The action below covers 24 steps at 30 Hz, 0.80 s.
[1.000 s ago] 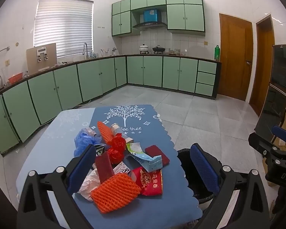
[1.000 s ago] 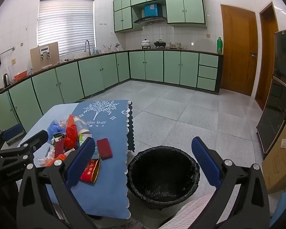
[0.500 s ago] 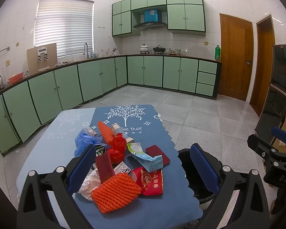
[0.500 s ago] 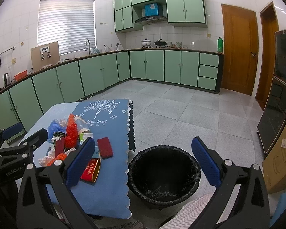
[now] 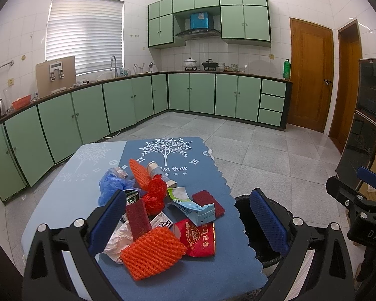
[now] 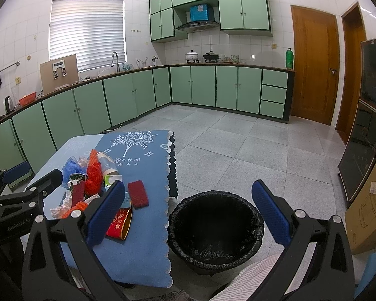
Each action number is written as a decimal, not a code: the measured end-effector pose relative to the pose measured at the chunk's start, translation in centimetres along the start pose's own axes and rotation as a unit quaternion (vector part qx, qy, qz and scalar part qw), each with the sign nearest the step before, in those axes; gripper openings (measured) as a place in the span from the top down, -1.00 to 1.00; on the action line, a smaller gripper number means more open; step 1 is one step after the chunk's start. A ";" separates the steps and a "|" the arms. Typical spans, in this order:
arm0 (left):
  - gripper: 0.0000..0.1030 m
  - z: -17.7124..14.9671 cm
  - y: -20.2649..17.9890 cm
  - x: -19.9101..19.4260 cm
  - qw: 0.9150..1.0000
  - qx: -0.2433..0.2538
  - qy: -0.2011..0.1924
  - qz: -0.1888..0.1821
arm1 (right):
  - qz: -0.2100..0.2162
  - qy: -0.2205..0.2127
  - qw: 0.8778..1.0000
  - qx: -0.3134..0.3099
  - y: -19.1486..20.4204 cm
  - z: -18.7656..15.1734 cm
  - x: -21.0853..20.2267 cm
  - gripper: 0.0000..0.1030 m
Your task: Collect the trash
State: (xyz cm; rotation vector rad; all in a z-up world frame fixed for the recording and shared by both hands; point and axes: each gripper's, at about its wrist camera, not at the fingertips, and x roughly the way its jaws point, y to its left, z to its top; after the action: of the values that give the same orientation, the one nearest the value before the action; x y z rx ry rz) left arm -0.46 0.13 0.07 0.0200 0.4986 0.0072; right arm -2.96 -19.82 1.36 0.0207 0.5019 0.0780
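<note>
left wrist view: the left gripper hangs with jaws wide apart and empty above the trash pile on the blue tablecloth. the orange foam net lies nearest, overlapping the red packet and a white plastic bag; a grab could drag neighbours off the edge.

right wrist view: the right gripper is spread wide too, holding nothing, over the black-lined trash bin beside the table. the bin looks empty, and light pieces could miss it.

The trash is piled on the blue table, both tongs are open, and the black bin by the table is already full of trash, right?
Not quite: the black bin looks empty, just its liner, as the right wrist view shows. The trash is piled on the blue table, and both tongs are open.
</note>
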 end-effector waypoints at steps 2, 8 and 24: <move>-0.88 0.0 0.0 0.0 1.000 0.000 0.000 0.000 | 0.000 0.001 1.000 0.000 0.0 0.0 0.0 -0.91; -0.88 0.0 0.0 0.0 1.000 0.000 0.000 0.000 | 0.001 0.000 1.000 -0.001 0.2 -0.2 0.1 -0.91; -0.88 -0.1 0.1 0.0 1.000 0.000 0.000 0.000 | 0.002 0.000 1.000 -0.001 0.2 -0.3 0.1 -0.91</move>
State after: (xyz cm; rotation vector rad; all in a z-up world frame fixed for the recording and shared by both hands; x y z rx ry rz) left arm -0.45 0.19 0.01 0.0191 0.4984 0.0071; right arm -3.01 -19.61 1.05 0.0198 0.5025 0.0815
